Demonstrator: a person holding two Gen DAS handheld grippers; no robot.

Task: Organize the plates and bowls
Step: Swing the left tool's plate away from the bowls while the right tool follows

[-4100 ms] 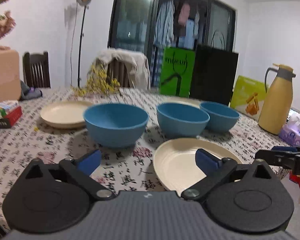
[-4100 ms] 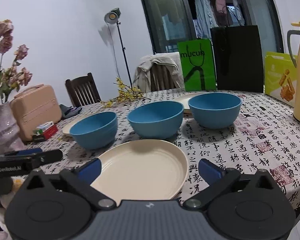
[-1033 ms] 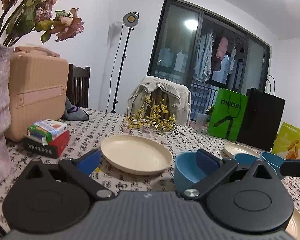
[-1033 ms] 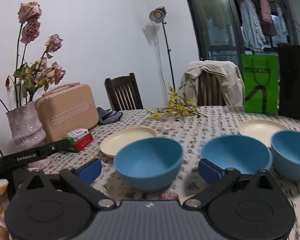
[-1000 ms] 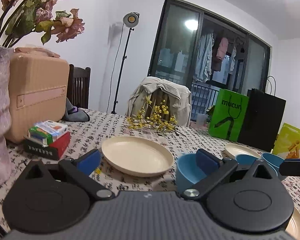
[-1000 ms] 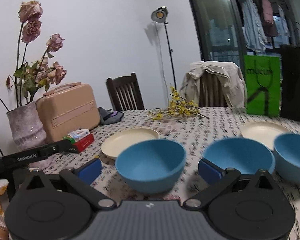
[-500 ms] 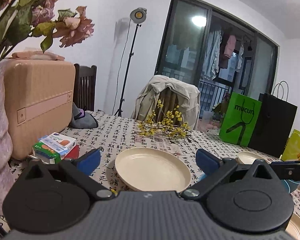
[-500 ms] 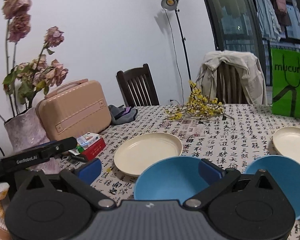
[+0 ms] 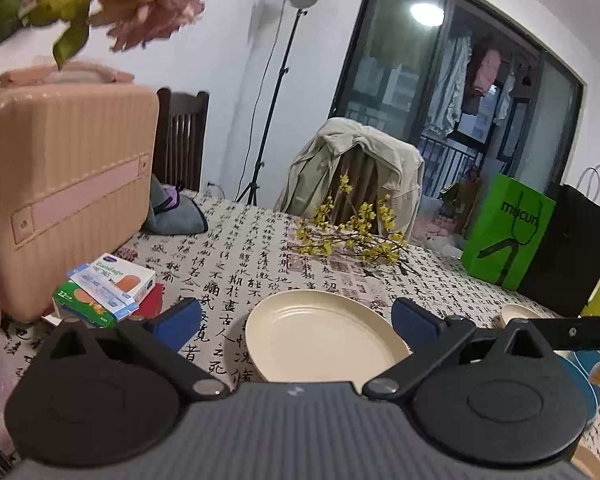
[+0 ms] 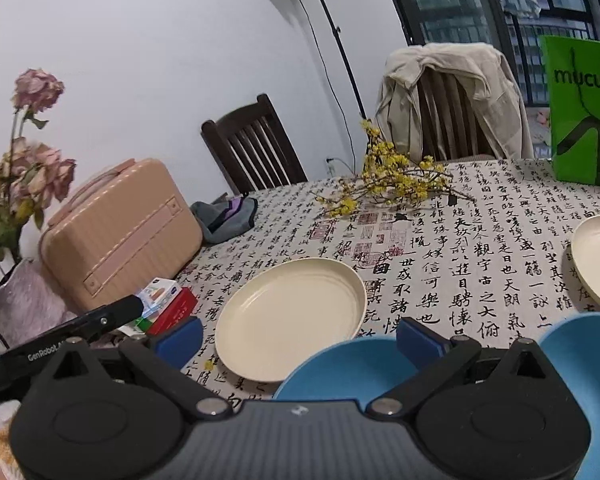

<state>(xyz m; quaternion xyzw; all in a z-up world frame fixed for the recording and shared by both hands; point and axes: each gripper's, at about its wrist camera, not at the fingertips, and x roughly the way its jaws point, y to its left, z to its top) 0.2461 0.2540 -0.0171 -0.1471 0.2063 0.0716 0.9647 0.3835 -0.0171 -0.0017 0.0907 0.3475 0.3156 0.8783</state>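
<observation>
The left gripper (image 9: 296, 316), jaws wide and empty, lines up on the round cream ribbed plate (image 9: 324, 338) lying on the calligraphy-print tablecloth (image 9: 240, 256); next it likely must straddle the rim and close, while the right gripper (image 10: 298, 336) hovers open, empty

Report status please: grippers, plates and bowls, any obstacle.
Left hand-held gripper open, empty, facing cream plate. Right hand-held gripper open, empty, over blue bowl. Small boxes left of plate, apart.

Second cream plate (image 10: 598, 264) cut by the right edge; blurred flowers (image 9: 112, 4) overhead, top left.
</observation>
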